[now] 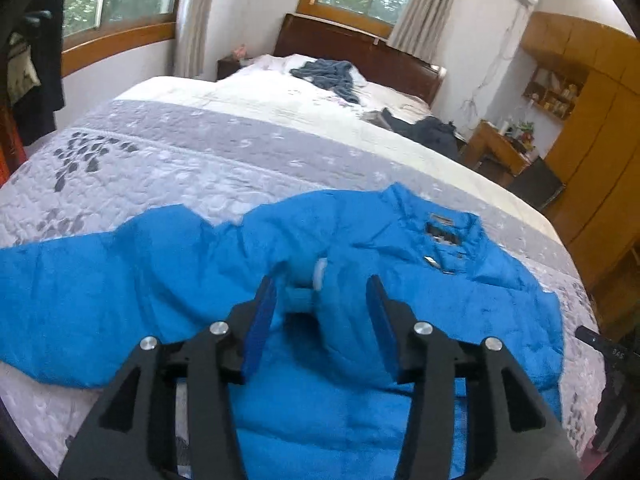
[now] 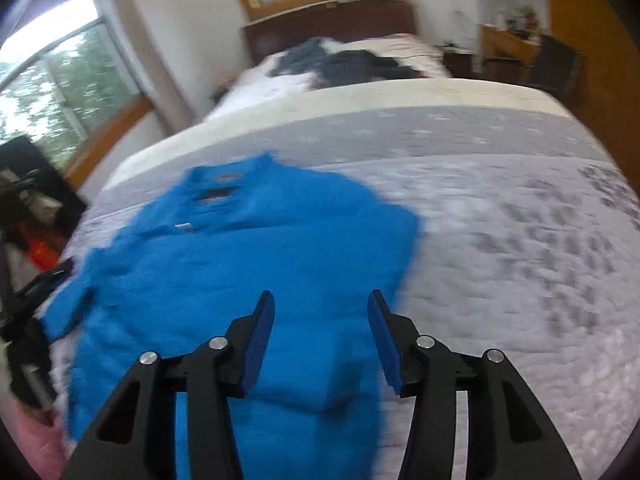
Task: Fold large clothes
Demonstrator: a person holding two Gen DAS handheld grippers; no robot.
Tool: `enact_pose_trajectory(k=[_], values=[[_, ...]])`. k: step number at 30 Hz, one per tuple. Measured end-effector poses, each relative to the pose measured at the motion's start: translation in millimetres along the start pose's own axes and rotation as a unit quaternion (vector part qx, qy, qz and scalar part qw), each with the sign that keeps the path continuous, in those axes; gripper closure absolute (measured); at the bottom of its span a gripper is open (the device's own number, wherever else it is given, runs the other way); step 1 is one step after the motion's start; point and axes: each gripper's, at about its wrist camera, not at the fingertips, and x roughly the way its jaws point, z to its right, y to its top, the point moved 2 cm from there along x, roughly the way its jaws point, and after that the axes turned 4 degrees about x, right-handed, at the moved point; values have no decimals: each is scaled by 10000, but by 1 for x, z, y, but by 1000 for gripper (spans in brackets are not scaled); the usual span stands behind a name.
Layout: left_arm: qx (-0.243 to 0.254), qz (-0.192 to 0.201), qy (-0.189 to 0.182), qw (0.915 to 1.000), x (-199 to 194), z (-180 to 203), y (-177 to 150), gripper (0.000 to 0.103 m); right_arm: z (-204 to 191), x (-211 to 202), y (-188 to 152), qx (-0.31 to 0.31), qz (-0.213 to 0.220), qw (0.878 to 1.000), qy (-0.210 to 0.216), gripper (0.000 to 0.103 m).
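A bright blue padded jacket (image 1: 420, 264) lies spread on the quilted bed (image 1: 200, 152), collar and inner labels toward the far right, one sleeve stretched out to the left. My left gripper (image 1: 322, 288) hovers open over the jacket's middle, where a cuff with a white trim lies between its blue pads, untouched. In the right wrist view the same jacket (image 2: 240, 248) fills the left half of the blurred frame. My right gripper (image 2: 321, 298) stands open above the jacket's right-hand edge with nothing in it.
Dark clothes (image 1: 328, 74) lie in heaps near the wooden headboard (image 1: 360, 48). A wooden wardrobe (image 1: 592, 152) and a cluttered desk (image 1: 500, 148) stand to the right of the bed. Dark garments (image 1: 32, 72) hang at the left. Bare quilt (image 2: 500, 240) stretches right of the jacket.
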Motion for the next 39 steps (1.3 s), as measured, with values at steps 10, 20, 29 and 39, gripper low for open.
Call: enact_pose_trajectory(k=[10,20,29,39], values=[[330,-682,-69,9971,69,26,-18,57,-20,76,-16,3,-979,9951,136,56],[350,-663,-167,9970,70,19,-24,56,-20,74,-24,-70,-828,9964,179,55],[-180,-187,86,9996,-26,-57,-35,35,-59,45,-25,-379,-682,9942,744,46],[-1802,-195,827,9799,-100,-212,-109,34,-100,58,-47,-817,-915,9884,897,42]])
